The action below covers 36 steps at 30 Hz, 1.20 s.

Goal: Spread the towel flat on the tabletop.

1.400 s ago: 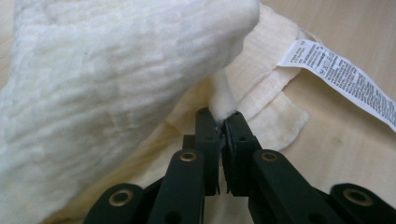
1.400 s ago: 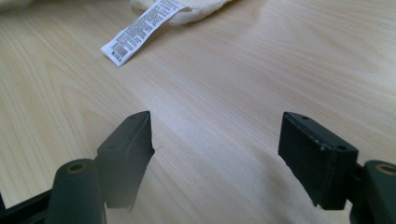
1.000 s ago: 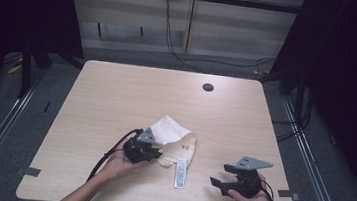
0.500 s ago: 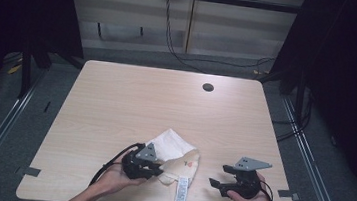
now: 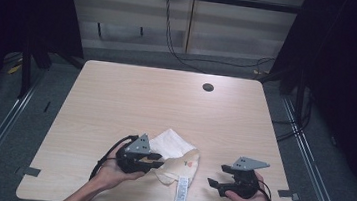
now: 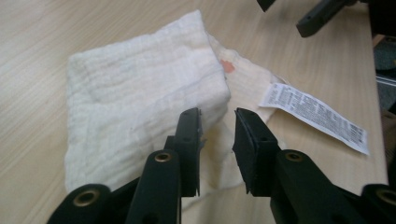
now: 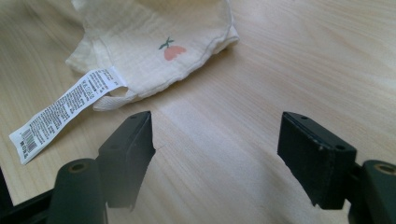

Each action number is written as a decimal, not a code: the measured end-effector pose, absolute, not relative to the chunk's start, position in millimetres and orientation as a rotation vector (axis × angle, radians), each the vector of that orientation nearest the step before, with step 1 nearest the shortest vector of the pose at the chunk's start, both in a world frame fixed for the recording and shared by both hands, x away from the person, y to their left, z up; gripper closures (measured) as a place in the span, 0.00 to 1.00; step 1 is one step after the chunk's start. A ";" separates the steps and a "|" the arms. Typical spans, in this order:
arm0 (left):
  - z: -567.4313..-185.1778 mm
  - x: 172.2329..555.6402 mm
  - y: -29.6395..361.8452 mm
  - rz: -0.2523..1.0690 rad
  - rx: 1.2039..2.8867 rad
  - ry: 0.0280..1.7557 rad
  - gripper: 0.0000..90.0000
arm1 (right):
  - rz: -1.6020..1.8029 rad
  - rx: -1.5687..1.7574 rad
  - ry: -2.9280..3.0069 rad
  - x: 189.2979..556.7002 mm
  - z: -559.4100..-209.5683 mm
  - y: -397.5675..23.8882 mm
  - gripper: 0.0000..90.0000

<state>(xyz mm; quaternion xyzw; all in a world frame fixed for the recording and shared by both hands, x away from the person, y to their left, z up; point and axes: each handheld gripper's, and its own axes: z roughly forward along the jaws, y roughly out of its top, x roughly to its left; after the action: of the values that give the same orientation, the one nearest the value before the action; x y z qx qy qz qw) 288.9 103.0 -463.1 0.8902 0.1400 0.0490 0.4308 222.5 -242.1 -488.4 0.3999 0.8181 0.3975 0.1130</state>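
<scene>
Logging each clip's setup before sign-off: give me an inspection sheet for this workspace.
Surface: light wood table, round hole near far edge.
Job's things: cream folded cloth with a small fruit print and long white care label.
Clutter: nothing seen.
Grippers: left hand-held gripper jaws slightly apart, at the cloth's folded edge; right hand-held gripper wide open over bare table.
Cables: black cable looping from left hand-held gripper; floor cables beyond table.
Surroundings: dark curtains, pale back wall.

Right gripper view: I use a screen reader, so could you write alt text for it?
The open right tool hovers over bare wooden table. Beyond its jaws lies a folded cream cloth with a small pink print and a long white label.
</scene>
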 end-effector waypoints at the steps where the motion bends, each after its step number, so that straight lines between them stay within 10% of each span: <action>1: -464.8 291.3 100.3 0.130 2.217 0.349 0.88 | 1.166 1.174 2.399 222.5 -488.3 -242.1 0.30; 16: -485.6 330.0 80.3 0.113 2.218 0.438 1.00 | 1.166 1.184 2.400 223.0 -489.0 -242.1 0.30; 31: -485.4 314.1 80.0 0.089 2.201 0.423 0.71 | 1.166 1.173 2.417 223.8 -489.5 -241.1 0.30; 36: -488.3 320.7 73.3 0.091 2.183 0.443 0.81 | 1.170 1.181 2.413 223.0 -489.0 -241.1 0.30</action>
<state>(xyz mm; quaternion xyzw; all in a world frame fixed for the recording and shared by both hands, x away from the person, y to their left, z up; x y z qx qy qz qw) 320.7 73.3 -488.3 0.8792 0.1784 0.0364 0.4404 223.0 -241.1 -489.0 0.4007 0.8189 0.3970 0.1057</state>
